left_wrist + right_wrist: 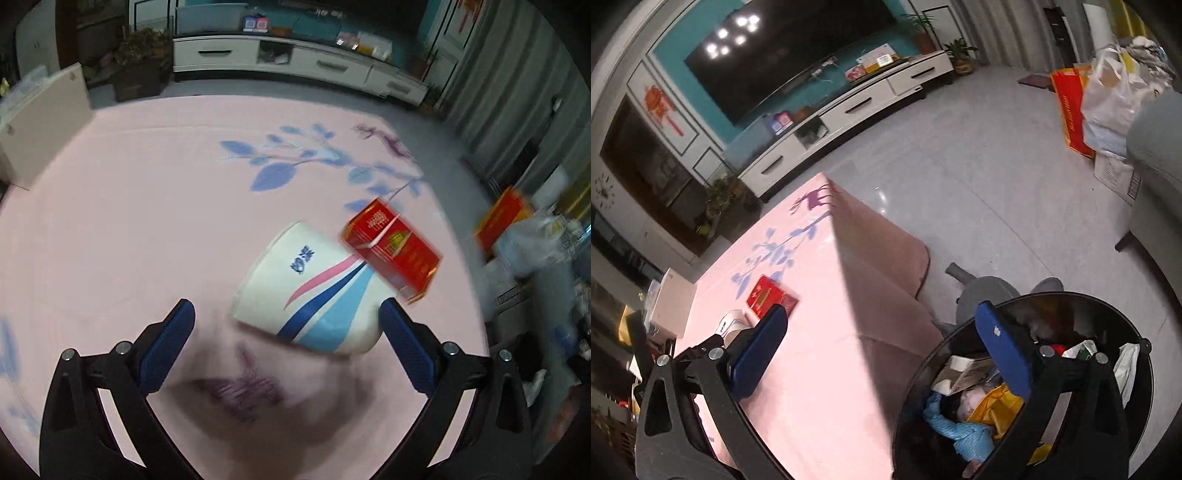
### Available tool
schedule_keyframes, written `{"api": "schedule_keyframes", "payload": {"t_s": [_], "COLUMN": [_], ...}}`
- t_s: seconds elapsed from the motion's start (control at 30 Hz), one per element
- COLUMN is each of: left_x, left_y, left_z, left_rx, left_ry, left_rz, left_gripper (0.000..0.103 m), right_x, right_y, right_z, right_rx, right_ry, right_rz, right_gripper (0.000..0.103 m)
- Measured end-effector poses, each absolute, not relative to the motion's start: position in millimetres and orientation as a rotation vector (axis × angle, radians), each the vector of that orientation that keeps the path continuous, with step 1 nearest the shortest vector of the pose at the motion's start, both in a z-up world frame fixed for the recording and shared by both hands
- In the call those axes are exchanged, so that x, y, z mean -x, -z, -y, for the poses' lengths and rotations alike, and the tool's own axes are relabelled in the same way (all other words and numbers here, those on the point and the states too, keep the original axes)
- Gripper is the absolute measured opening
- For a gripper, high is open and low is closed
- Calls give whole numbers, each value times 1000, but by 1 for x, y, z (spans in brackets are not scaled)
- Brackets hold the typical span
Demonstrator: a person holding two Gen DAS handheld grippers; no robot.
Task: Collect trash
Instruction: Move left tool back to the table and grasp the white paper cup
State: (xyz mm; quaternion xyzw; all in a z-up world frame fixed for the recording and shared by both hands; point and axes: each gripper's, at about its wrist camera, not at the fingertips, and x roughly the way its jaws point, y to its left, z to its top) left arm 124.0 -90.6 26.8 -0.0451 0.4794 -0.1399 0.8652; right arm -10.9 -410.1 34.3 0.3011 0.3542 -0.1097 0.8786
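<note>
Left wrist view: the left tongs point(286, 314) are released, jaws spread wide, with nothing between the pads. A paper cup point(310, 291) lies on its side on the pink counter point(129, 206), occupying the lower centre of the frame. It sits just ahead of the jaw tips, offset toward the right blue pad point(404, 341), which is close to or touching the cup's wide end; contact cannot be confirmed. A red carton point(393, 249) lies right of centre, touching or overlapping the cup's upper right edge. The wide jaw opening appears set to span the cup body. The picture is motion-blurred.

Right wrist view: the right tongs point(882, 321) are also released and empty. They hang at the counter edge, with the left pad over the pink counter point(820, 295) and the right pad over a black trash bin point(1137, 424) in the lower right of the frame. The bin stands on the floor beside the counter and already contains mixed waste: paper, blue and yellow wrappers. The red carton point(768, 295) and part of the paper cup point(733, 323) appear at left centre, beyond the left pad, well apart from the bin. This placement probably keeps the bin in reach as the drop point.
</note>
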Motion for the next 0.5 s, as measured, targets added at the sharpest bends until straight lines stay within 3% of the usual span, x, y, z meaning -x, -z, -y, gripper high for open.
{"api": "schedule_keyframes", "payload": {"t_s": [0.5], "left_x": [-132], "left_y": [-15], "left_z": [122], "left_rx": [195], "left_ry": [412], "left_rz": [-1013], "left_gripper": [99], "right_x": [11], "right_y": [-22], "right_z": [413], "right_rx": [-625], "right_ry": [252], "right_rz": [-780], "right_gripper": [100]}}
